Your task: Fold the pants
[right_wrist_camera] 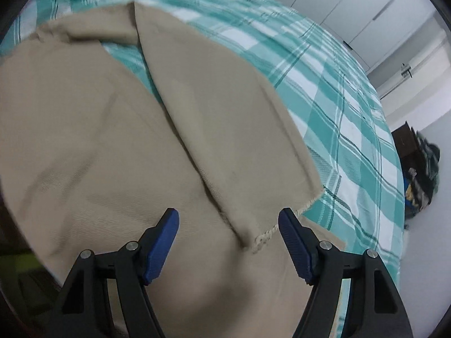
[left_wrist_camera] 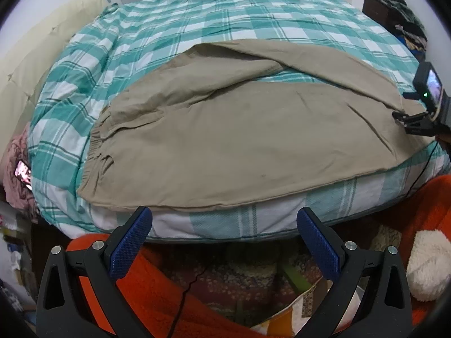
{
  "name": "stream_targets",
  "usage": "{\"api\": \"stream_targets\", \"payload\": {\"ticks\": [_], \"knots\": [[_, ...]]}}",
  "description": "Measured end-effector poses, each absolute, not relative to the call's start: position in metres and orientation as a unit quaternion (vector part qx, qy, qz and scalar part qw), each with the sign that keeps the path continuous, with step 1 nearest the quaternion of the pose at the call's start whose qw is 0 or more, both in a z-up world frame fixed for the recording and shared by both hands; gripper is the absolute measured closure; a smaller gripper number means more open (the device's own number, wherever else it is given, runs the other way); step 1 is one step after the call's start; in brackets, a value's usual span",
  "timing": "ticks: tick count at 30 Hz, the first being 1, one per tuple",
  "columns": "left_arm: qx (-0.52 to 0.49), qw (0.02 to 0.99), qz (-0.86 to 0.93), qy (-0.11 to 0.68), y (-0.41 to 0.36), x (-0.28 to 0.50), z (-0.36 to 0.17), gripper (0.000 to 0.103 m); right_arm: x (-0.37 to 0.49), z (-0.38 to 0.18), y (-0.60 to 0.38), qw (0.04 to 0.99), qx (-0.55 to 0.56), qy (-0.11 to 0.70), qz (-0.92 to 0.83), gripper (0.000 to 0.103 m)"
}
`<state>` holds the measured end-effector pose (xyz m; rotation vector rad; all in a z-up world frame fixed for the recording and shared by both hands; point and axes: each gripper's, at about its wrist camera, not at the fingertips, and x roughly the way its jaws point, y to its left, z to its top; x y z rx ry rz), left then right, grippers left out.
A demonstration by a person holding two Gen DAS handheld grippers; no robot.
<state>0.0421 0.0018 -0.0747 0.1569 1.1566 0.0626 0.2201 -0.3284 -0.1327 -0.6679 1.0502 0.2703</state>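
Pants of plain khaki cloth lie spread across the near half of the bed, on its teal-and-white checked cover. The right tongs stand partly open just above them, blue pads apart with nothing pinched between; no earlier view is there to compare. Just ahead of these tongs, one leg's frayed hem lies over the other leg, its pale threads loose at the corner. That upper leg runs away diagonally, and a wedge of the checked cover shows between the two legs farther up. The picture is blurred, so finer creases are hard to tell.

The left tongs hang wide open and empty off the bed's near edge, apart from the cloth. From there the gathered elastic waistband shows at the left, puckered into small folds, and the long lower side seam follows the mattress edge. Soft wrinkles cross the seat and thigh. At the right edge the right tongs appear above the far end of the legs. An orange blanket lies below the bed.
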Motion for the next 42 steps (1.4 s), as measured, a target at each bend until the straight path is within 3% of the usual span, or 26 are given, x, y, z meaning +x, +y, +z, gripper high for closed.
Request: {"api": "stream_targets", "payload": {"ticks": [9, 11, 13, 16, 19, 23, 24, 25, 26, 30, 34, 36, 42], "knots": [[0.078, 0.823, 0.025, 0.562, 0.000, 0.047, -0.086, 0.001, 0.236, -0.149, -0.328, 0.790, -0.364, 0.481, 0.110, 0.049], [0.078, 0.820, 0.025, 0.567, 0.000, 0.049, -0.089, 0.001, 0.241, -0.155, -0.328, 0.784, -0.365, 0.490, 0.114, 0.058], [0.078, 0.816, 0.025, 0.572, 0.001, 0.051, -0.093, 0.001, 0.246, -0.160, -0.327, 0.777, -0.363, 0.499, 0.121, 0.089], [0.079, 0.810, 0.028, 0.581, 0.003, 0.054, -0.099, 0.001, 0.249, -0.148, -0.321, 0.783, -0.365, 0.491, 0.113, 0.096], [0.074, 0.804, 0.032, 0.589, 0.005, 0.060, -0.102, 0.001, 0.280, -0.097, -0.335, 0.815, -0.295, 0.488, 0.106, 0.096], [0.069, 0.808, 0.034, 0.584, 0.003, 0.067, -0.097, 0.001, 0.384, 0.007, -0.390, 0.885, -0.200, 0.421, 0.012, 0.094], [0.069, 0.810, 0.037, 0.582, 0.003, 0.067, -0.095, 0.001, 0.411, 0.027, -0.406, 0.896, -0.171, 0.410, -0.016, 0.074], [0.067, 0.811, 0.039, 0.580, 0.005, 0.068, -0.094, 0.001, 0.442, 0.043, -0.422, 0.900, -0.147, 0.407, -0.056, 0.044], [0.065, 0.812, 0.041, 0.579, 0.007, 0.068, -0.095, 0.001, 0.453, 0.048, -0.428, 0.899, -0.141, 0.406, -0.082, 0.036], [0.053, 0.795, 0.050, 0.602, 0.020, 0.075, -0.117, 0.001, 0.459, 0.039, -0.446, 0.906, -0.098, 0.400, -0.100, 0.036], [0.044, 0.788, 0.034, 0.613, 0.027, 0.102, -0.131, 0.001, 0.419, -0.038, -0.445, 0.886, -0.064, 0.456, -0.051, 0.039], [0.049, 0.811, 0.032, 0.581, 0.033, 0.137, -0.126, 0.001, 0.403, -0.072, -0.443, 0.874, -0.051, 0.482, -0.025, 0.047], [0.033, 0.890, 0.109, 0.442, 0.063, 0.283, -0.121, 0.001, 0.389, -0.119, -0.361, 0.853, 0.022, 0.504, 0.136, 0.047]]}}
